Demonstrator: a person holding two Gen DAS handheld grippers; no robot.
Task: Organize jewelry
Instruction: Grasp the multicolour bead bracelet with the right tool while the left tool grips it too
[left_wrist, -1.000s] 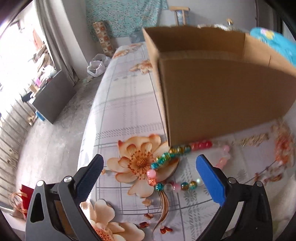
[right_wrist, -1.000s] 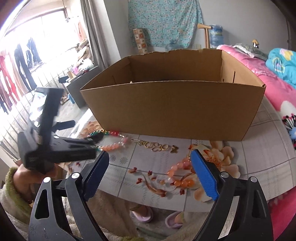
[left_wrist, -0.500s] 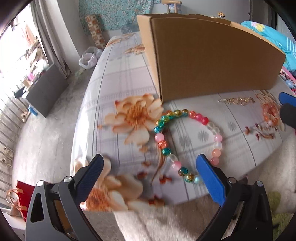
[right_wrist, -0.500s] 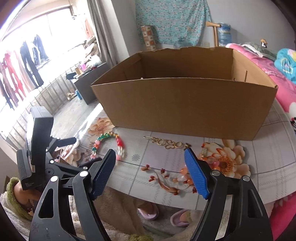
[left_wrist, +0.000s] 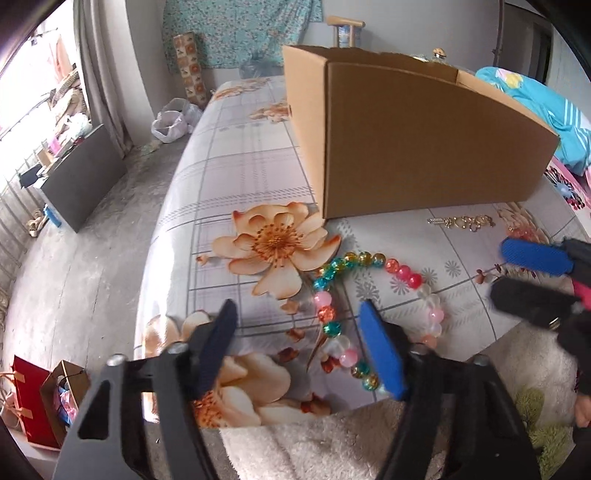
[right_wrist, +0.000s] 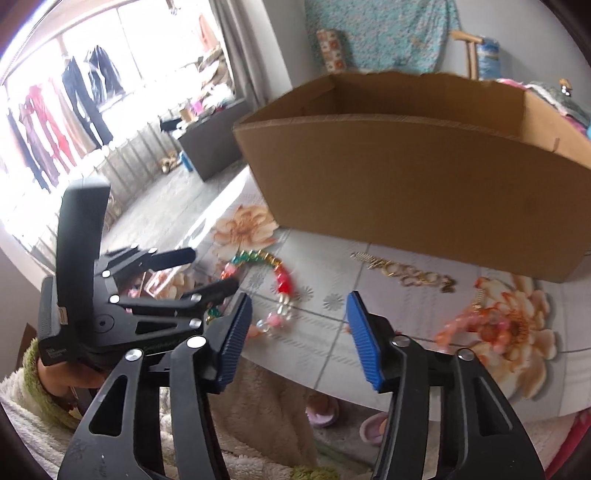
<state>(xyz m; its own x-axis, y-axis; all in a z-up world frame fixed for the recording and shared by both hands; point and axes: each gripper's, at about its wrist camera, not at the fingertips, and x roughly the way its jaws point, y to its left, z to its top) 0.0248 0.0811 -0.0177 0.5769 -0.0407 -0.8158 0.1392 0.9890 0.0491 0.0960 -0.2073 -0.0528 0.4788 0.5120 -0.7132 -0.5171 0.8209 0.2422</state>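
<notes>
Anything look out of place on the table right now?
Yes: the multicolored bead bracelet lies at the table's near edge, its lowest beads about at the rim. Nothing looks broken or spilled.

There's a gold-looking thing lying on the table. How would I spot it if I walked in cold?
Find the big open cardboard box on the flowered tablecloth. Just in front of its long near wall lies a short gold chain of linked rings. Unlike the multicoloured bead bracelet and the orange bead bracelet nearby, it is metal, without beads.
</notes>
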